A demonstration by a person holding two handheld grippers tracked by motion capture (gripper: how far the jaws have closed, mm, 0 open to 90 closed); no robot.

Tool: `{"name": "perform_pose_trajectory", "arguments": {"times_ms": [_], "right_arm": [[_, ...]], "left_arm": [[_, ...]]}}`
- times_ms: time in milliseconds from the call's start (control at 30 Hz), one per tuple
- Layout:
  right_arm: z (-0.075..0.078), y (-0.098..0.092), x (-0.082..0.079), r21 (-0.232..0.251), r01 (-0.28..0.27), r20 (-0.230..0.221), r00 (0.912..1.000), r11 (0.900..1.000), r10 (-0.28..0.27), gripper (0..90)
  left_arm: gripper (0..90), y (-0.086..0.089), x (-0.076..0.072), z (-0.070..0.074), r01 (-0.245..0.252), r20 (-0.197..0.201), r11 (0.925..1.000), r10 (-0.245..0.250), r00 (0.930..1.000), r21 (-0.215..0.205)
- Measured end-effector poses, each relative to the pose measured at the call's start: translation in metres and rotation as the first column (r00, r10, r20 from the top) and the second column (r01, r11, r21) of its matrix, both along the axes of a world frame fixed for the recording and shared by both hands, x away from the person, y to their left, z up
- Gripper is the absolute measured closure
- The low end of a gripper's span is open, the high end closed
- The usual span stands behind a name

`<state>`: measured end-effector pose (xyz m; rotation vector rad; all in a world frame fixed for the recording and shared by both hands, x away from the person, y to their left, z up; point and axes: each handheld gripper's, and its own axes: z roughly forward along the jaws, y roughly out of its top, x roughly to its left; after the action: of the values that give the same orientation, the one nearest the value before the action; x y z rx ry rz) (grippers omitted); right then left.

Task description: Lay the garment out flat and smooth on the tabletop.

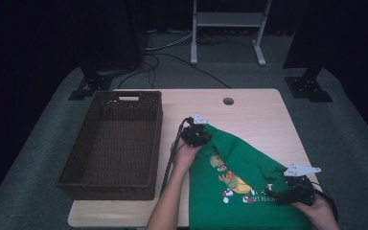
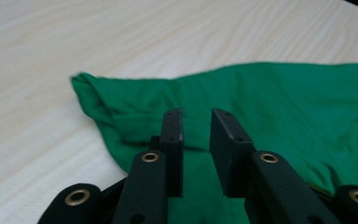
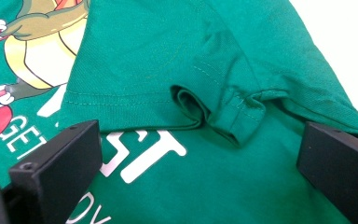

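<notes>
**Green shirt on bench, folded edge running diagonally**

Green shirt lies on the wooden bench, right of the brown wicker basket. Its folded upper edge runs diagonally, from a pointed corner toward the far middle of the bench down to the near right. Print of a cartoon figure and white letters faces up.

Left tool sits at that far corner. Jaws stand a narrow gap apart over the cloth; no fabric between them, nothing gripped.

Right tool is at the near right edge, over a sleeve hem. Jaws stand wide apart, pads clear of the cloth.
</notes>
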<state>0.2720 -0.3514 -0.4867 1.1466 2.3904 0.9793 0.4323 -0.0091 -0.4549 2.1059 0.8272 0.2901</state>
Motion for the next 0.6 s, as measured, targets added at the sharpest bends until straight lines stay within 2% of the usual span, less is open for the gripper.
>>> {"name": "perform_pose_trajectory", "arguments": {"times_ms": [200,333,533,600], "right_arm": [[0.0,0.0,0.0,0.0,0.001,-0.001,1.0,1.0,-0.001,0.0],[0.0,-0.001,0.0,-0.005,-0.002,-0.005,1.0,1.0,0.002,0.0],[0.0,-0.012,-0.005,-0.005,0.01,-0.004,0.9999,1.0,-0.01,0.0],[0.0,-0.018,-0.008,-0.003,0.014,-0.004,0.9999,1.0,-0.014,0.0]], "left_arm": [[73.3,-0.007,-0.01,-0.008,0.024,-0.004,0.9997,-0.024,0.9997,0.005],[72.6,-0.013,-0.015,-0.011,0.043,0.002,0.9988,-0.043,0.9991,0.026],[69.7,-0.025,-0.021,-0.018,0.069,0.005,0.9969,-0.069,0.9976,0.039],[69.0,-0.03,-0.022,-0.02,0.075,0.002,0.9967,-0.075,0.9971,0.031]]}}
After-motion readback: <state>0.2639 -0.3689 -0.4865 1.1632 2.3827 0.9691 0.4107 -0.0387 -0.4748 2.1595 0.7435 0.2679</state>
